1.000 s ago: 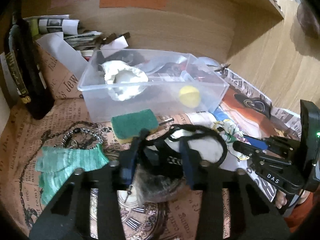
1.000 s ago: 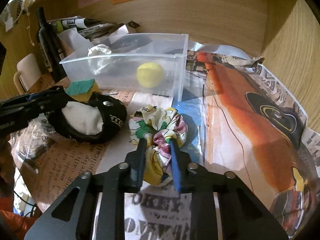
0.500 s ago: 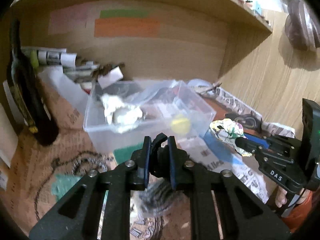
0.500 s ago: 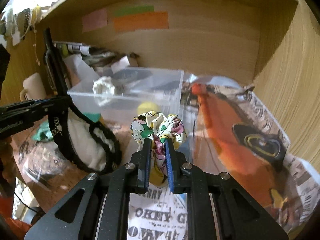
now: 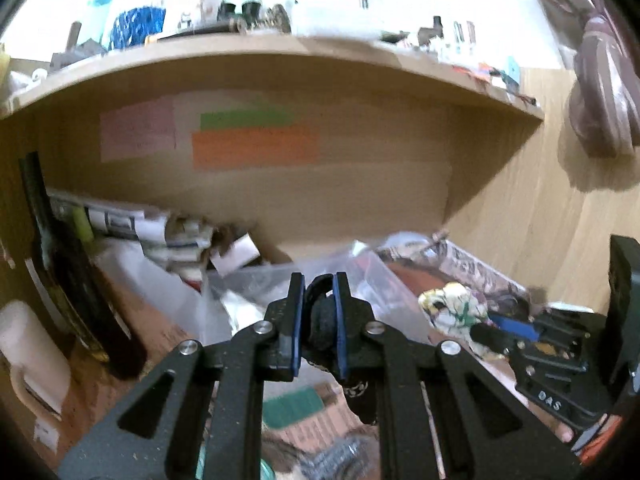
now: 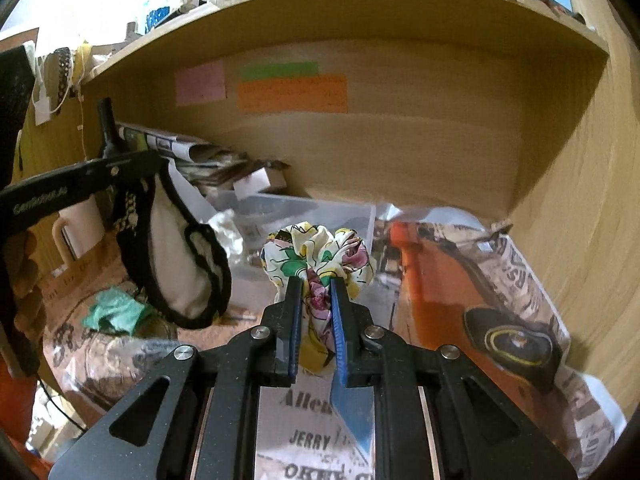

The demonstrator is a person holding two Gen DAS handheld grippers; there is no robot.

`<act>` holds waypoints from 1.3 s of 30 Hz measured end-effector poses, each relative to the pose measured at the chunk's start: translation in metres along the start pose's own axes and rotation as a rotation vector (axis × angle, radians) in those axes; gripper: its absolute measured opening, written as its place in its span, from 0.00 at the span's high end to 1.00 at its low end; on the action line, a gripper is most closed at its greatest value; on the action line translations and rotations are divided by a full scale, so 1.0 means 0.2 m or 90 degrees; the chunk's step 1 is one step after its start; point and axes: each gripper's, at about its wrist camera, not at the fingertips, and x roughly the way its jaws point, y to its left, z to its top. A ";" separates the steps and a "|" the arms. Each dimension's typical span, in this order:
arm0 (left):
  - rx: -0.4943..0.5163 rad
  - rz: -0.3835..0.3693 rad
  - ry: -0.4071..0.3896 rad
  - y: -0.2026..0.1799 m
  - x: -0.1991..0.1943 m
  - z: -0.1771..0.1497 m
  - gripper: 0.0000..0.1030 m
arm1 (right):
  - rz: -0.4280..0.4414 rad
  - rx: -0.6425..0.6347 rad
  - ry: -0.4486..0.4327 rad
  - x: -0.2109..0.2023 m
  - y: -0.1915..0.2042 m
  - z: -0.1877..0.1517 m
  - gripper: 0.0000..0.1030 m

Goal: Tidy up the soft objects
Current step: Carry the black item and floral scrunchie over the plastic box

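My left gripper (image 5: 319, 282) is shut on a black-rimmed soft pouch with a white lining (image 5: 322, 320); in the right wrist view the pouch (image 6: 180, 264) hangs from it, lifted above the desk at the left. My right gripper (image 6: 316, 284) is shut on a floral fabric scrunchie (image 6: 316, 256) and holds it in the air in front of the clear plastic bin (image 6: 304, 210). The scrunchie also shows in the left wrist view (image 5: 454, 308), at the right. The bin (image 5: 260, 284) holds a crumpled white cloth (image 6: 228, 228).
A dark bottle (image 5: 68, 264) and a white mug (image 5: 28, 352) stand at the left. A green cloth (image 6: 116, 310) and a green sponge (image 5: 292, 404) lie on the newspaper-covered desk. Rolled papers lie behind the bin. A wooden shelf (image 5: 280, 60) hangs overhead; wooden walls close the back and right.
Both grippers have risen and tilted upward with their loads. The pouch and the scrunchie have left the desk and hang higher, level with the bin.
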 end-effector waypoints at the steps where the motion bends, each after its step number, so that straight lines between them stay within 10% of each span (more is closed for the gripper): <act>1: -0.001 0.004 -0.005 0.01 0.01 0.02 0.88 | 0.000 -0.001 -0.005 0.01 0.00 0.02 0.88; 18: -0.032 0.076 0.013 0.14 0.40 0.03 0.88 | 0.027 -0.006 0.033 0.31 0.07 0.14 0.88; 39: 0.014 0.078 0.203 0.22 0.62 -0.29 0.79 | 0.001 -0.040 0.139 0.64 0.12 0.11 0.77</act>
